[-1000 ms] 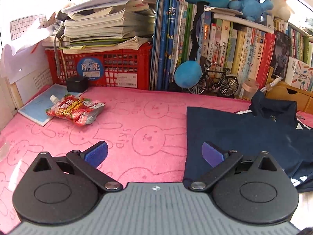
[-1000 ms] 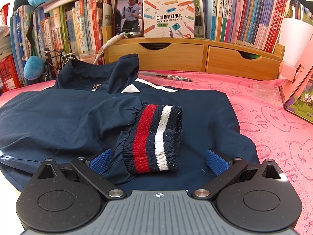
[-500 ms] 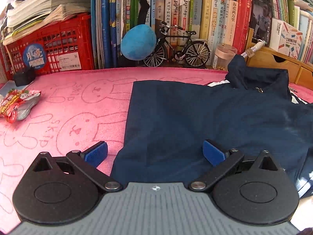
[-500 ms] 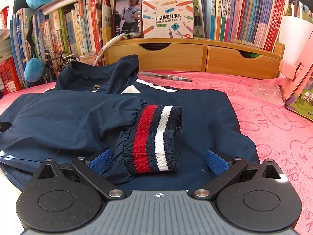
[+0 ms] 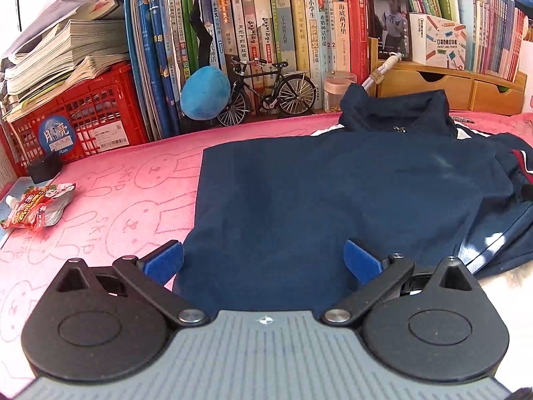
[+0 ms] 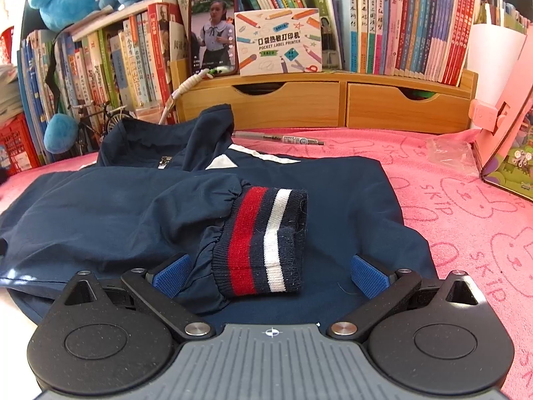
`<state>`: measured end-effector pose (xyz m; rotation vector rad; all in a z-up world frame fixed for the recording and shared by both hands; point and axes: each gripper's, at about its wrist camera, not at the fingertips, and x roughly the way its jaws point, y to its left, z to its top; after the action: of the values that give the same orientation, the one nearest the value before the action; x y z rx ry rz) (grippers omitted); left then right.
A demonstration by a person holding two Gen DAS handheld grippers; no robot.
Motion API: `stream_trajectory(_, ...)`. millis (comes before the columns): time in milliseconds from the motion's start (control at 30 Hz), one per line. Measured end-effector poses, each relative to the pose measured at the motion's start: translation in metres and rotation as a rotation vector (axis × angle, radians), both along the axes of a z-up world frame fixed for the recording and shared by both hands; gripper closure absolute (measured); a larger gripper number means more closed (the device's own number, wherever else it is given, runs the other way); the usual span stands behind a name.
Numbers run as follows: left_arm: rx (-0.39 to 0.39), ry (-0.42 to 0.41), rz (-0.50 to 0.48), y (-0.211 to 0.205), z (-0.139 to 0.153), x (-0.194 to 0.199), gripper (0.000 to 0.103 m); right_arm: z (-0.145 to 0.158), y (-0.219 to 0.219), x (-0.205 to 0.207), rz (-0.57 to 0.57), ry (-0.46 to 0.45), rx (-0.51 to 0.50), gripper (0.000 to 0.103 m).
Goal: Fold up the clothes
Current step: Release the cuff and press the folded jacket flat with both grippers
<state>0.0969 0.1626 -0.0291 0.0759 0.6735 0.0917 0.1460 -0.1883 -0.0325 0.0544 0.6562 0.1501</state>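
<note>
1. A navy jacket (image 5: 333, 193) lies flat on the pink towel (image 5: 110, 206) that covers the desk, collar toward the books and bottom edge toward the cameras.
2. One sleeve is folded across the body of the jacket; its striped cuff (image 6: 266, 243) of red, navy and white rests on top of the cloth, in front of the right tongs.
3. The left tongs (image 5: 263, 260) stand apart and hold nothing. They sit low over the jacket's near left corner, one blue pad over the towel, the other over the cloth.
4. The right tongs (image 6: 269, 275) also stand apart, with the cuff lying between the two blue pads; whether the pads touch it cannot be told.
5. A pen (image 6: 283, 138) lies on the towel just behind the jacket, before a wooden drawer unit (image 6: 333, 106).
6. Well to the left of the jacket lies a snack pouch (image 5: 36, 208); behind it stands a red crate (image 5: 86, 113) stacked with papers.
7. A model bicycle (image 5: 266, 93) and a blue plush ball (image 5: 205, 93) stand against a row of books (image 5: 283, 33).
</note>
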Motion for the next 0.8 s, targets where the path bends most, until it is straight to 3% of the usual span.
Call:
stream_trajectory(133,-0.083,-0.025,0.004,0.013,-0.007,-0.005,0.0,0.025,0.0,-0.022,0.02,-0.082,0.065,0.0)
stream_trajectory(300,-0.054,-0.033,0.005,0.008,-0.007,-0.007,0.0,0.057,0.061,-0.019,0.205,-0.152,0.048,0.0)
stream_trajectory(400,-0.052,-0.034,0.005,0.009,-0.007,-0.007,0.0,0.053,0.108,-0.001,0.301,-0.109,0.043,0.0)
stream_trajectory(533,-0.059,-0.032,0.006,0.01,-0.007,-0.006,0.0,0.026,0.146,0.023,0.315,0.009,-0.002,0.0)
stream_trajectory(633,-0.055,-0.032,0.005,0.01,-0.006,-0.006,0.0,0.006,0.14,0.024,0.248,0.041,-0.104,0.0)
stream_trajectory(800,-0.068,-0.028,0.0,0.011,-0.006,-0.006,0.0,-0.004,0.08,0.019,0.174,0.01,-0.117,0.005)
